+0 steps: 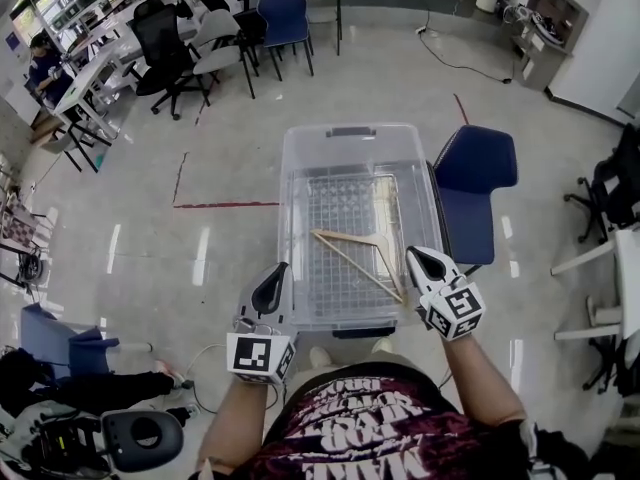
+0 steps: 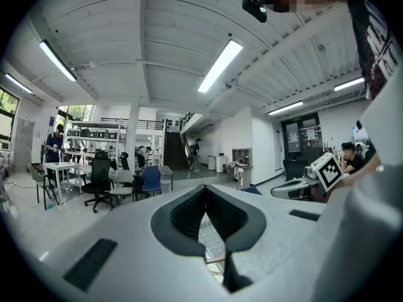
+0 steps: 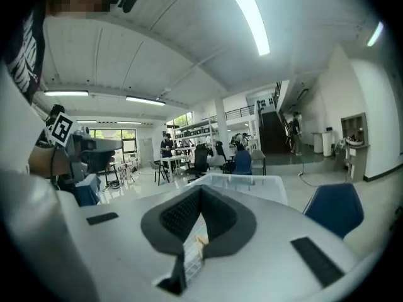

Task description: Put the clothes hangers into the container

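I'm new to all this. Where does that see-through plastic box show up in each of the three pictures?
Head view: the box sits in the centre, on the floor.
Left gripper view: only a sliver of its gridded bottom shows, through the gap under the jaws.
Right gripper view: its clear rim shows mid-picture, just above the jaws.
Shared landmark: the blue chair beside the box. The left gripper view seems to catch just its top.

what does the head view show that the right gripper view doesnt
Only the head view: the whole wooden hanger lying in the clear container, the red tape line, and the right hand-held gripper from above. Only the right gripper view: a ceiling light and the staircase. Both: the container, the blue chair beside it, and the left hand-held gripper.
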`<control>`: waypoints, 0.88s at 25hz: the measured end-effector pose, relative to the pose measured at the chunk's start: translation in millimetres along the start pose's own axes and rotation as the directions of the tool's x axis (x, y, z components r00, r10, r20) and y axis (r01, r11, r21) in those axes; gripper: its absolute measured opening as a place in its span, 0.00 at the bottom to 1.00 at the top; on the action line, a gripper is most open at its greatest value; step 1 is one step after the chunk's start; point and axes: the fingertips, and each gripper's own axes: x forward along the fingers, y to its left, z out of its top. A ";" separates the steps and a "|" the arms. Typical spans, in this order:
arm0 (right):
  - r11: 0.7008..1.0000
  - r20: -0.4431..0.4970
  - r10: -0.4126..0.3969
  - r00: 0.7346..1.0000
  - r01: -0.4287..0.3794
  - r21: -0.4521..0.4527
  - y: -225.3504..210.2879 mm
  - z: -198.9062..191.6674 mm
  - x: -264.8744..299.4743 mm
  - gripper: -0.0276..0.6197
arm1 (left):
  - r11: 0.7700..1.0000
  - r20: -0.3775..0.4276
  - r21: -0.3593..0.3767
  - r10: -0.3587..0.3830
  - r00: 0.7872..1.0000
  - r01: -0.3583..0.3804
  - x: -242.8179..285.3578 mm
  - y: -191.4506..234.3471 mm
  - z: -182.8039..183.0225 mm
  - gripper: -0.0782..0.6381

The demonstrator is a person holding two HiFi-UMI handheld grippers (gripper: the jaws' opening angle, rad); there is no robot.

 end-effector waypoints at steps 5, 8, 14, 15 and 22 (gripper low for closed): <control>0.994 0.081 0.024 0.996 -0.015 -0.109 23.5 53.1 -17.6 0.05 | 1.000 0.024 0.011 -0.011 1.000 0.011 -3.7 -0.9 8.3 0.12; 0.989 0.116 0.043 0.992 -0.026 -0.148 36.8 82.0 -33.0 0.05 | 1.000 0.038 0.019 -0.020 0.999 0.020 -7.3 -3.8 13.8 0.12; 0.986 0.179 0.048 0.983 -0.017 -0.167 48.8 120.3 -60.7 0.05 | 0.999 0.062 0.039 -0.028 0.998 0.026 -14.6 -10.8 25.6 0.12; 0.986 0.185 0.048 0.982 -0.017 -0.165 50.2 123.0 -61.4 0.05 | 0.999 0.066 0.041 -0.032 0.997 0.029 -14.9 -11.0 27.2 0.12; 0.989 0.187 0.030 0.982 -0.002 -0.149 54.5 120.2 -55.1 0.05 | 0.997 0.083 0.058 -0.050 0.995 0.045 -15.3 -4.3 32.1 0.12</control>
